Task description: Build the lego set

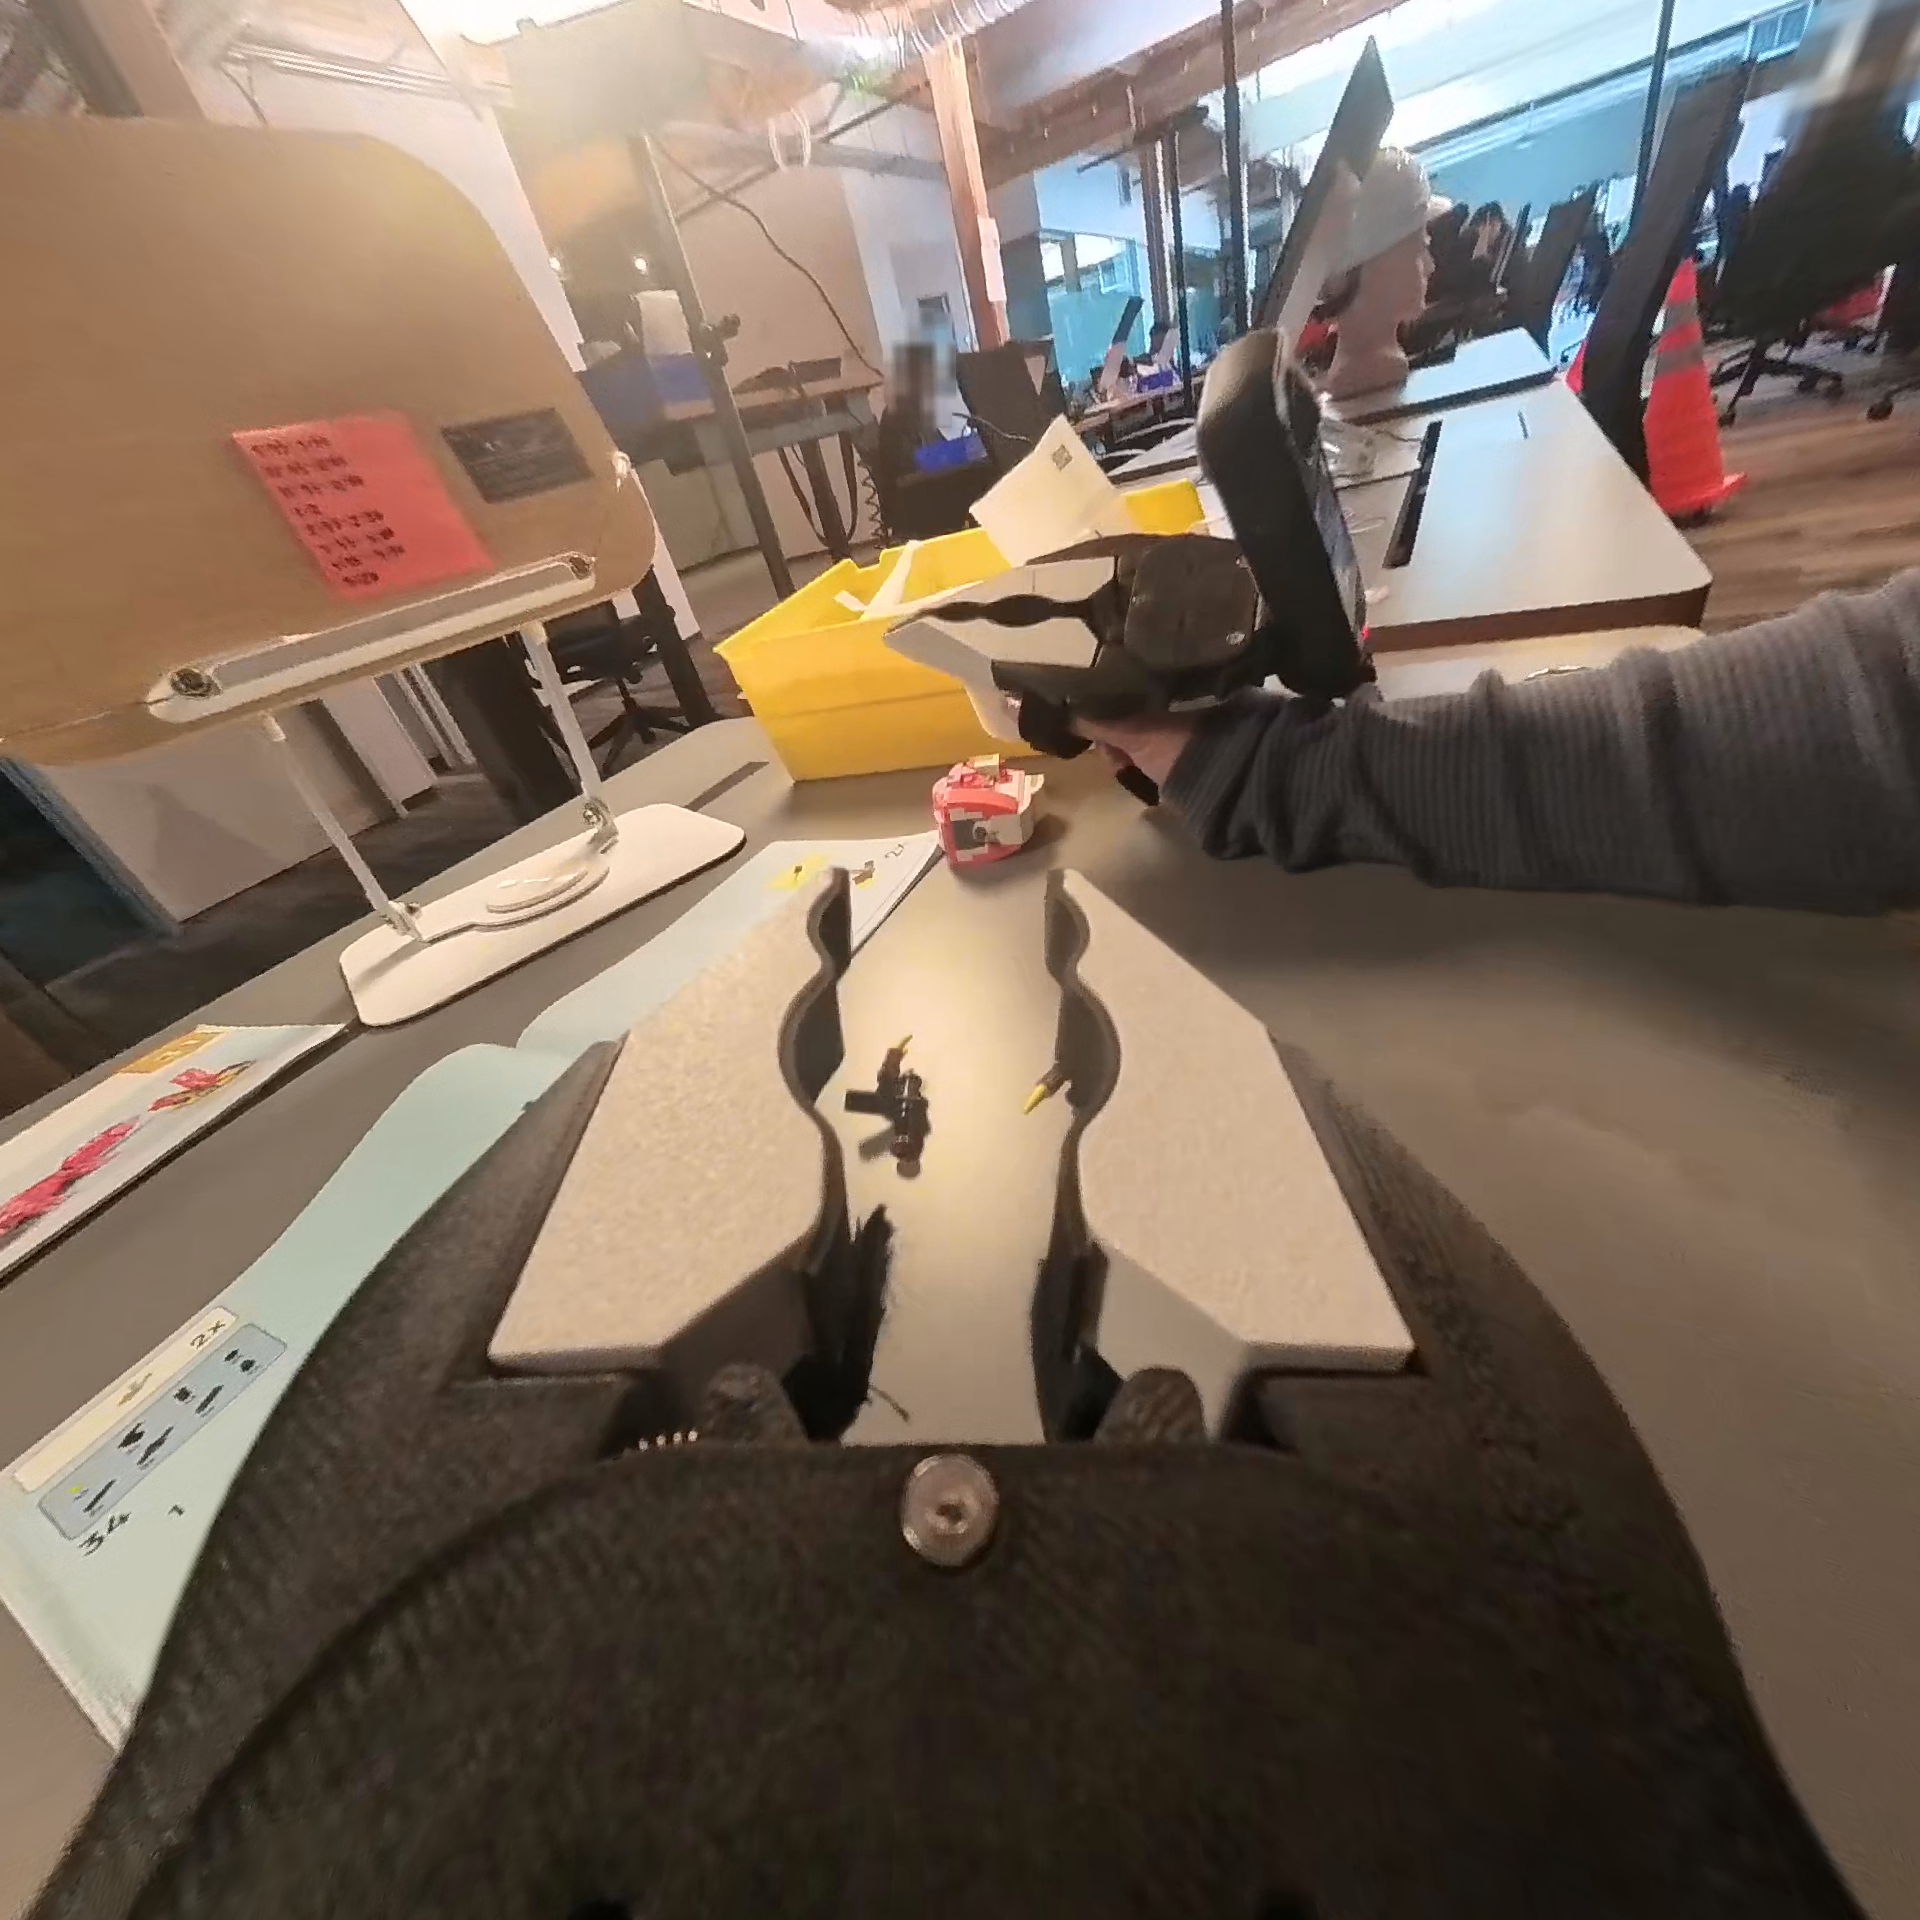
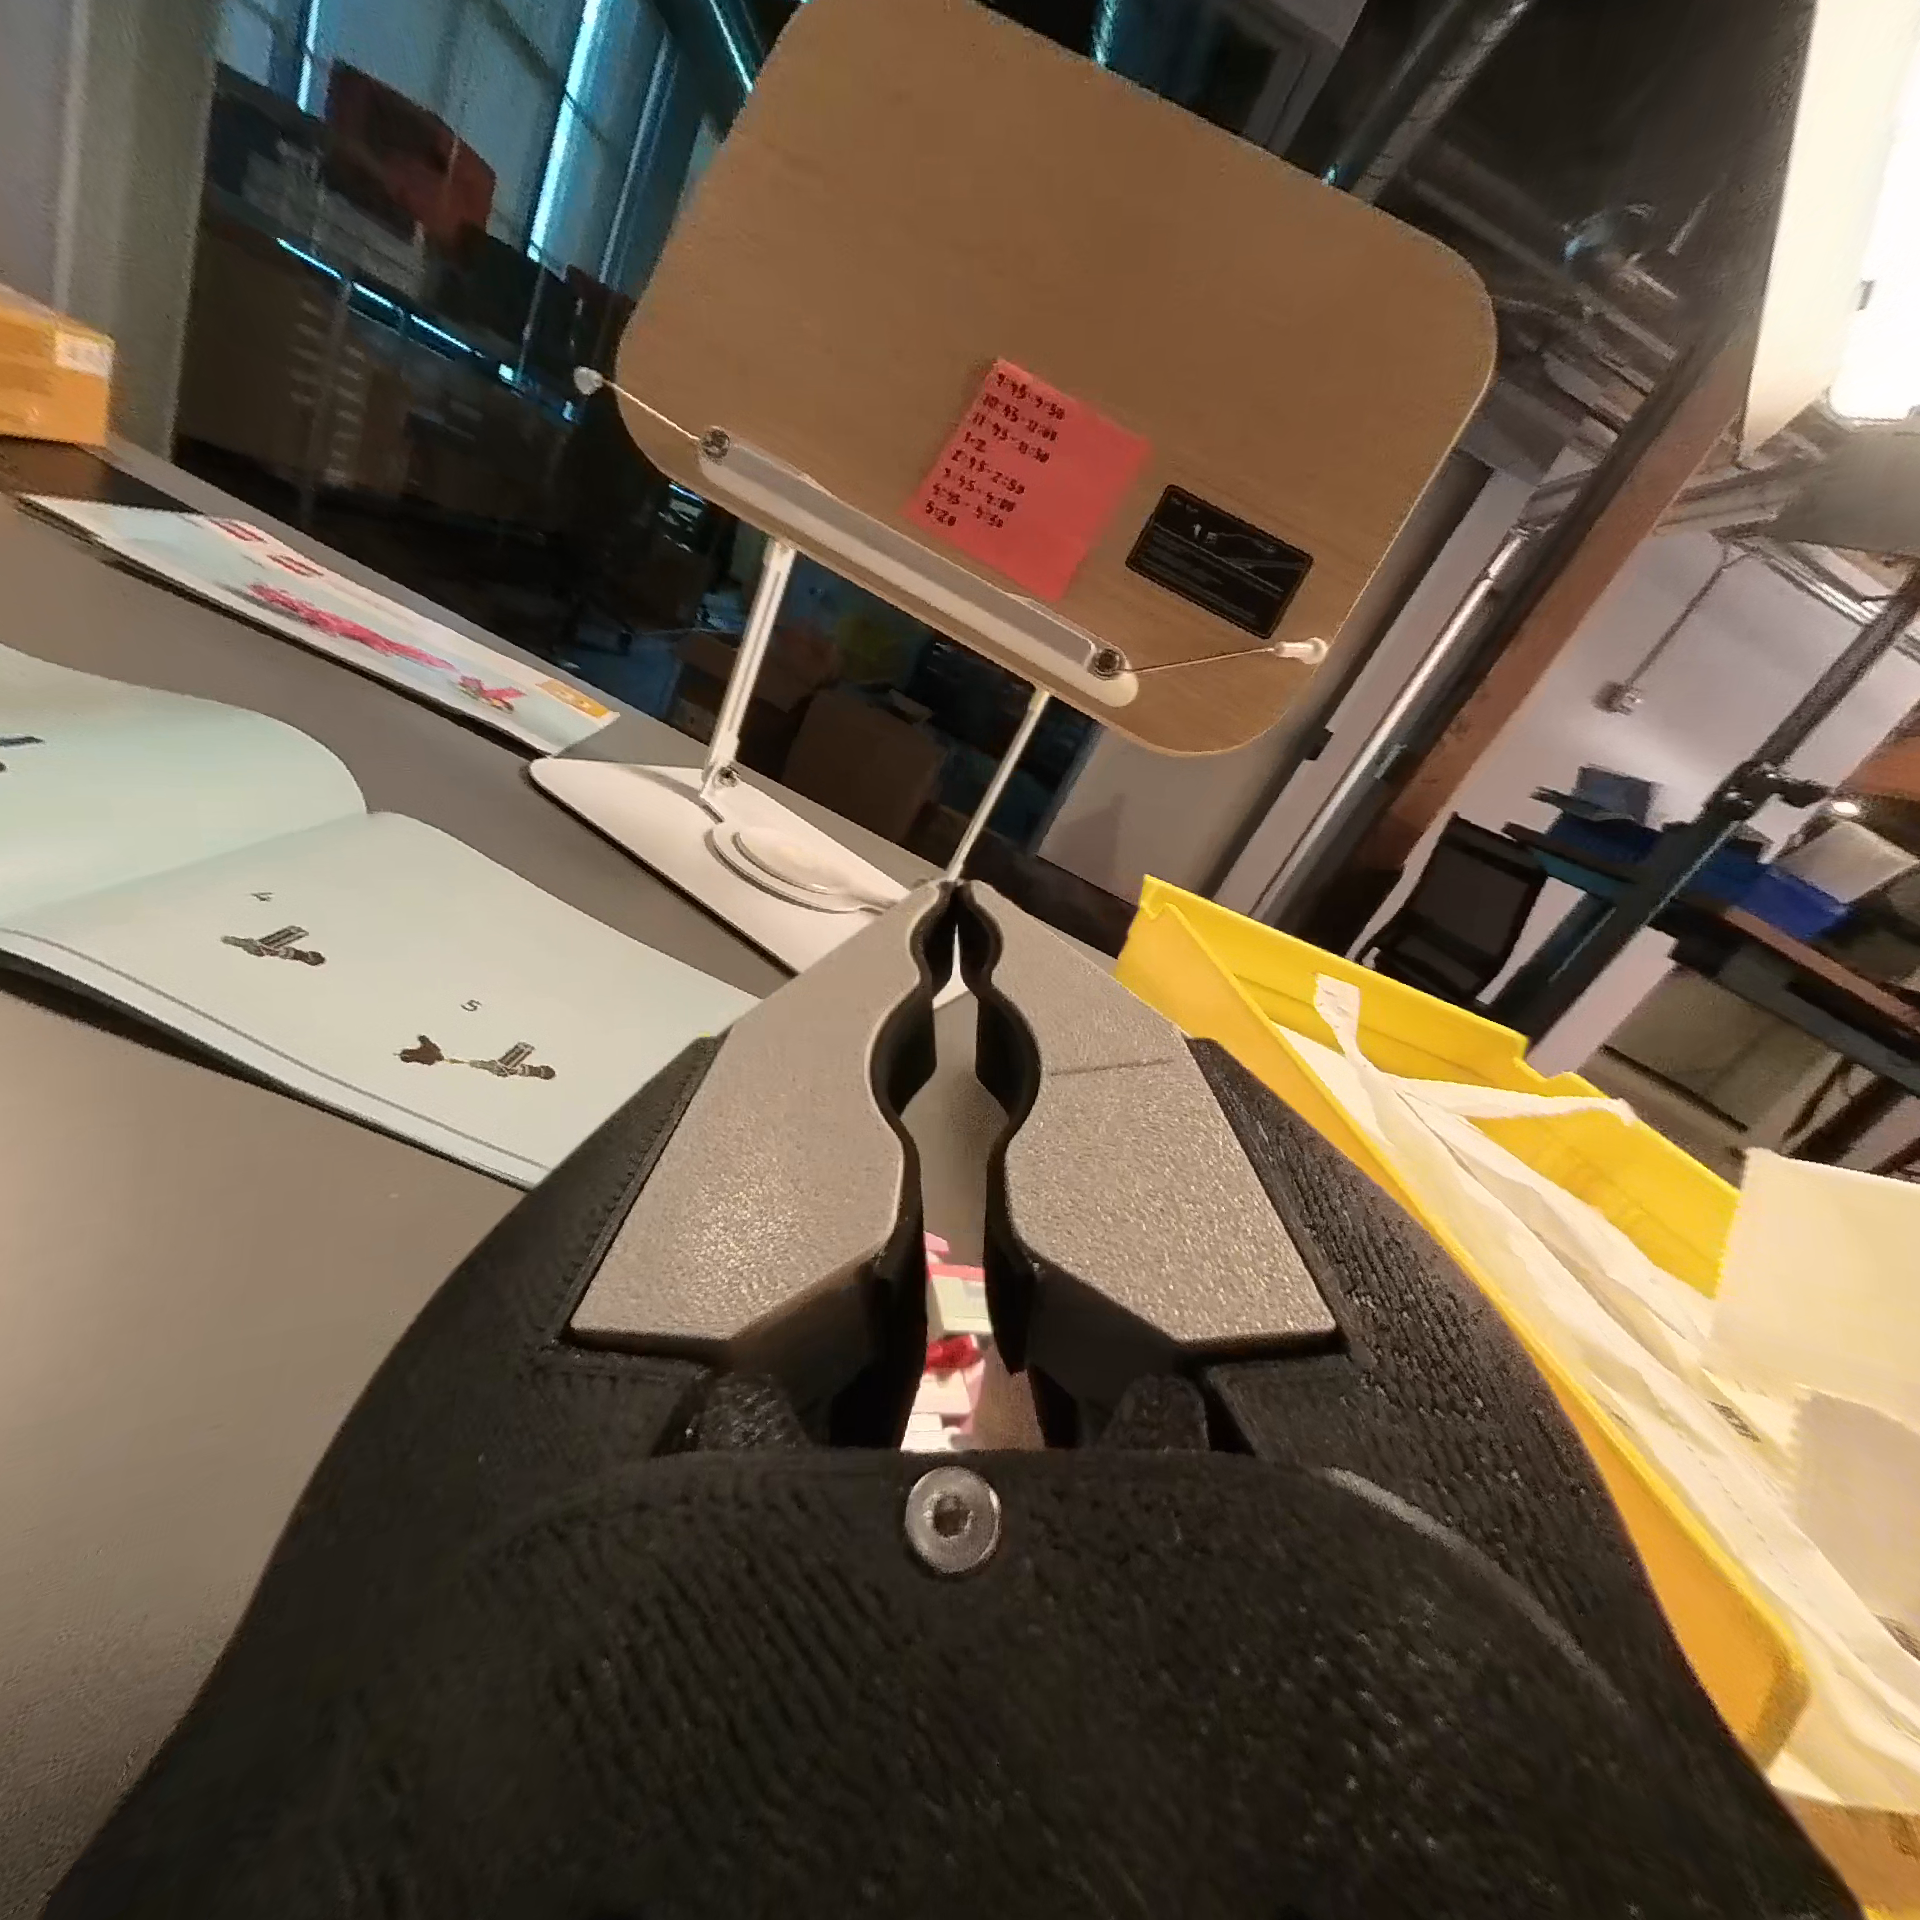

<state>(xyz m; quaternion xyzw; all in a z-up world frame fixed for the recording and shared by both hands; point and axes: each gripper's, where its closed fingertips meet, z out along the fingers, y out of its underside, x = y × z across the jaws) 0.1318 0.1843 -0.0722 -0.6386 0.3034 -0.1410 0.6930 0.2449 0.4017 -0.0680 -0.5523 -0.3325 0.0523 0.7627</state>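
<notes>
- Left wrist view, dark grey table (image 1: 1455,1091): fills the middle and lower right of the frame; everything below stands or lies on it.
- Wooden book stand (image 1: 260,416): upper left, tilted board on thin white legs and a white base; a pink note and a black label are stuck to it. Seen again at top centre of the right wrist view (image 2: 1039,364).
- Yellow bin (image 1: 831,675): centre, slightly above the middle, holding white paper bags. It runs along the right edge of the right wrist view (image 2: 1403,1039).
- Open instruction booklet (image 1: 208,1299): lower left, pale blue pages; its far corner reaches up beside the left fingertip. A second printed sheet (image 1: 156,1091) lies at the left edge.
- Right gripper (image 1: 940,636): upper right of centre, held in a hand with a grey sleeve (image 1: 1558,758), raised above the table in front of the bin. Its jaws are pressed together with nothing between the tips (image 2: 954,904).
- Left gripper (image 1: 940,894): bottom centre, low over the table, jaws spread and gripping nothing.
- Red and white brick model (image 1: 982,816): centre, on the table just beyond the left gripper's tips, below the right gripper.
- Small black brick piece (image 1: 894,1107): on the table between the spread fingers, nearer the left one; neither pad touches it.
- Tiny yellow-tipped piece (image 1: 1039,1093): close beside the right finger's inner edge; whether it touches I cannot tell.
</notes>
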